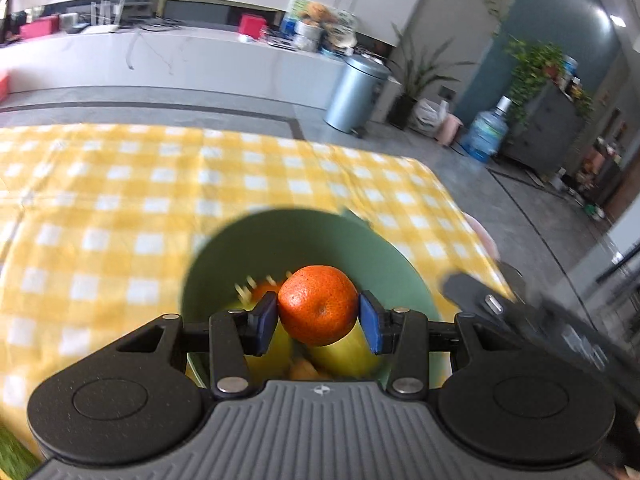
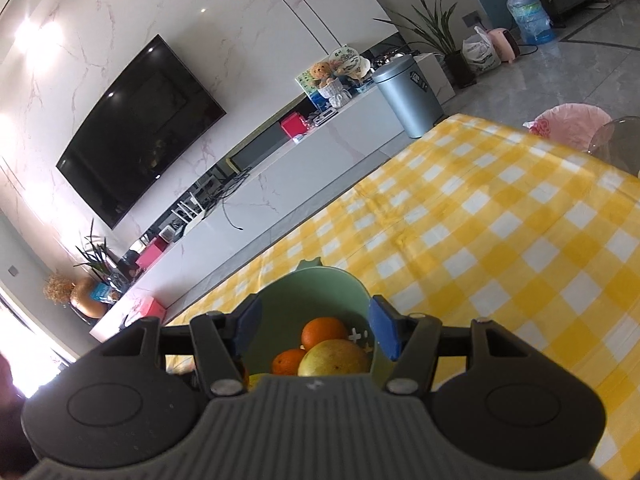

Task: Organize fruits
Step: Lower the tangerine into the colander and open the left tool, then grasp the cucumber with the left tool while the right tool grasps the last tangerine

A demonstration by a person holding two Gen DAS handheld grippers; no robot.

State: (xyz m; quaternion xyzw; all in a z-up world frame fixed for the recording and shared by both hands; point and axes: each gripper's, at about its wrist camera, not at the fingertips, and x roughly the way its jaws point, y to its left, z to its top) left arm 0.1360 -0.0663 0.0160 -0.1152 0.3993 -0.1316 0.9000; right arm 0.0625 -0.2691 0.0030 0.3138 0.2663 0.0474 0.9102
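Note:
My left gripper (image 1: 318, 320) is shut on an orange mandarin (image 1: 317, 305) and holds it just above the green bowl (image 1: 288, 240). Yellow-green fruit (image 1: 340, 354) and another orange piece lie in the bowl under it. My right gripper (image 2: 316, 330) is open and empty, its blue pads (image 2: 383, 330) straddling the same green bowl (image 2: 312, 292). In the right wrist view the bowl holds two mandarins (image 2: 323, 332) and a yellow-green mango (image 2: 334, 360). The right gripper's black body (image 1: 520, 312) shows at the right of the left wrist view.
The bowl stands on a table with a yellow and white checked cloth (image 1: 120, 220), also seen in the right wrist view (image 2: 500, 240). A pink object (image 2: 568, 124) and a clear chair back lie beyond the table's far corner. A grey bin (image 1: 354, 96) stands on the floor.

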